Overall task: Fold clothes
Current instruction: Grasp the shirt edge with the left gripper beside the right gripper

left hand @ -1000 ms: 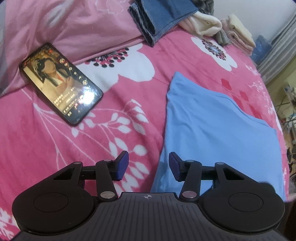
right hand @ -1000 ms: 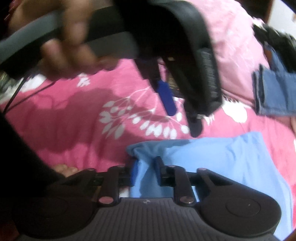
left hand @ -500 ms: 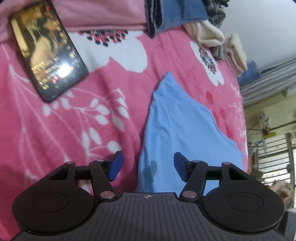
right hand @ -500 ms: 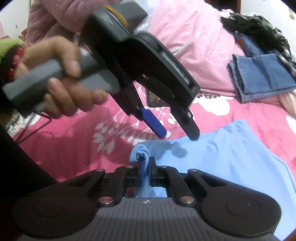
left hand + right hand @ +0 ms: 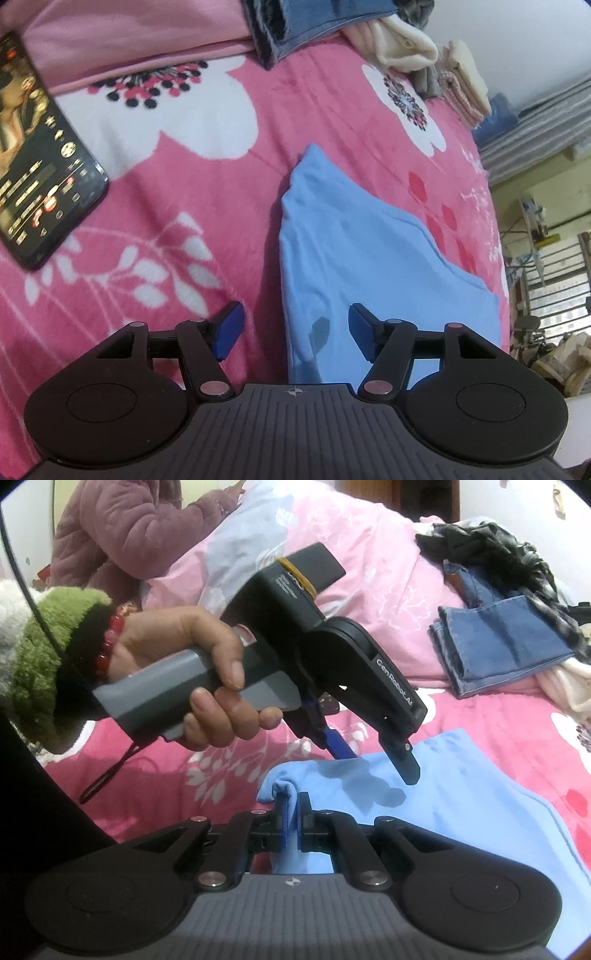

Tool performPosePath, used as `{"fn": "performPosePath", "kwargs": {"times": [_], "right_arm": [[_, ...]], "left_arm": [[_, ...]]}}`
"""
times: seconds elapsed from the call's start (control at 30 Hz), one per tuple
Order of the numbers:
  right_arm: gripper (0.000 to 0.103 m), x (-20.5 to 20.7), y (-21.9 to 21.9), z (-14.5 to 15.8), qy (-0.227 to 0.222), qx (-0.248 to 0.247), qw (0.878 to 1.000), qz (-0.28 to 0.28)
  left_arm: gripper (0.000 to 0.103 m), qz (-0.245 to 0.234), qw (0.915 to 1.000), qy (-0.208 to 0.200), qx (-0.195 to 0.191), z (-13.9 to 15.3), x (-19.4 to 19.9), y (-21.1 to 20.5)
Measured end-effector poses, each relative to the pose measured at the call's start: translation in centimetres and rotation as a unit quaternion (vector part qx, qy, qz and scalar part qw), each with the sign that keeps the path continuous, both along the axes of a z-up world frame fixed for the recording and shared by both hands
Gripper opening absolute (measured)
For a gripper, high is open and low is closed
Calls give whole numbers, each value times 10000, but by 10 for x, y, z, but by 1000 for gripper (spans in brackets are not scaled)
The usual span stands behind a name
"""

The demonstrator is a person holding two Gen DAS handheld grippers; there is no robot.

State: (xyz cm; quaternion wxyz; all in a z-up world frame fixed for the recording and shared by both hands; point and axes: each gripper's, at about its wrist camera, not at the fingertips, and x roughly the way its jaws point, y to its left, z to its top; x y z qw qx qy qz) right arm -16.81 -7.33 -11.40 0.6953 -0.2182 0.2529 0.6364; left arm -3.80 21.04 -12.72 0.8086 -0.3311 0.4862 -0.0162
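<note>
A light blue garment lies flat on the pink flowered blanket. My left gripper hovers low over its near left edge. It is open, with that edge between the spread blue pads and neither pad pressing on it. In the right wrist view the left gripper points down at the cloth, held by a hand in a green fuzzy sleeve. My right gripper is shut on the bunched near corner of the blue garment, which is raised slightly.
A lit phone lies on the blanket at left. Folded jeans and cream and pink folded clothes sit at the far edge. A dark checked garment lies behind the jeans. A person in a purple coat sits at the back left.
My left gripper's jaws spread wider and it moved down and right, straddling the blue garment's edge. My right gripper closed fully on the garment's corner and lifted it a little.
</note>
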Motion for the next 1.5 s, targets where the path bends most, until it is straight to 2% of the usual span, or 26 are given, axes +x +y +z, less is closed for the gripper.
{"fn": "performPosePath", "kwargs": {"times": [0.17, 0.33, 0.53, 0.63, 0.77, 0.9, 1.2, 1.5], "right_arm": [[3, -1, -4, 3, -39, 73, 10000, -14], [3, 2, -6, 3, -42, 108, 9999, -42], [3, 3, -11, 2, 3, 128, 9999, -71], [3, 5, -13, 2, 20, 148, 9998, -92], [3, 8, -14, 1, 37, 169, 9997, -145], [3, 11, -18, 2, 55, 170, 9996, -222], [3, 29, -50, 12, 372, 335, 9967, -634], [3, 47, -106, 27, 716, 720, 9861, -1313]], "left_arm": [[62, -5, 9999, -169, 3, 1, 22, 1], [60, -159, 9996, -176, 173, -4, 47, -6], [56, -114, 9992, -264, 263, -7, 62, -11], [43, -64, 9989, -301, 352, -7, 64, -14], [17, -67, 9986, -306, 421, -6, 65, -14], [6, -66, 9984, -365, 427, 0, 65, -17], [3, -61, 9979, -578, 280, 28, 62, -31], [2, -446, 9938, -973, 295, 62, 75, -78]]}}
